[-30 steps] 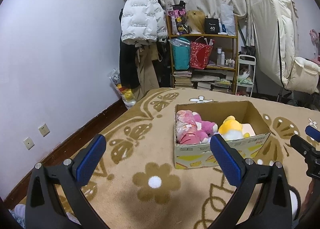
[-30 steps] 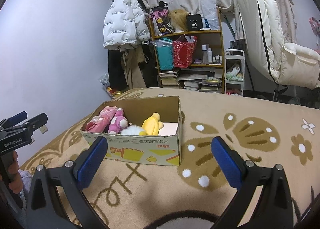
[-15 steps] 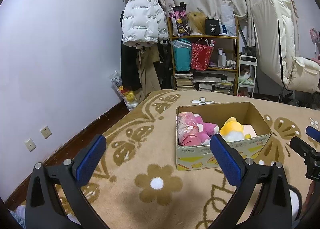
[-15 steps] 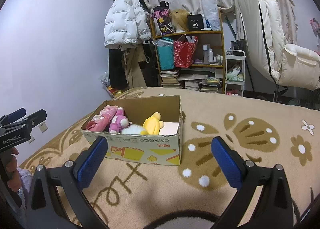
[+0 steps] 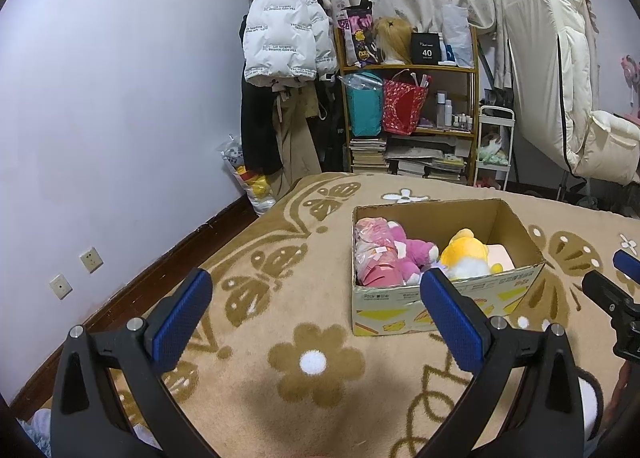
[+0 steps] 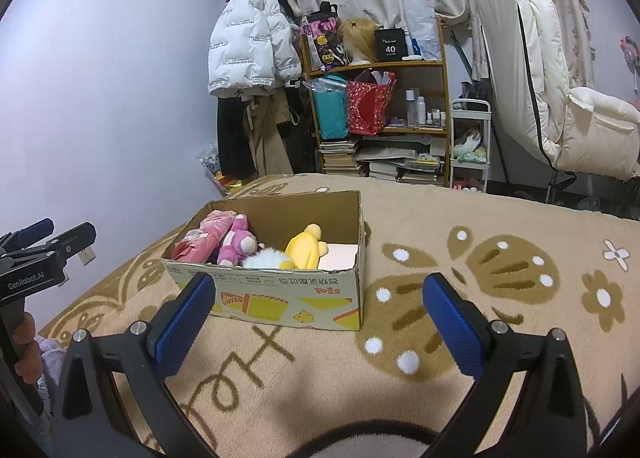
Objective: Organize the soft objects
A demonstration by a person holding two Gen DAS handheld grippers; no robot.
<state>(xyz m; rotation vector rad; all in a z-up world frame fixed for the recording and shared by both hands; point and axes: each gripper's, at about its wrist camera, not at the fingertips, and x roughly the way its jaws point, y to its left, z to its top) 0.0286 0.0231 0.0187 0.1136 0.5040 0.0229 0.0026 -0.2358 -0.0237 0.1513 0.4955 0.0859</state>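
Cardboard box [image 6: 280,282] rests on the patterned blanket [image 6: 480,298], ahead of both grippers. It contains a pink plush [image 6: 236,244] and a yellow plush [image 6: 306,246]. Left gripper [image 5: 316,306] and right gripper [image 6: 320,306]: fingers spread apart, empty, clear of the box. Bookshelf [image 6: 380,97] stands well behind

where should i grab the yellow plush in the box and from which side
Take the yellow plush by its rounded yellow back, coming down from above: the cardboard box walls block side approaches, and the plush lies uppermost, beside the pink plush. The right hand-held gripper is open and probably nearest.
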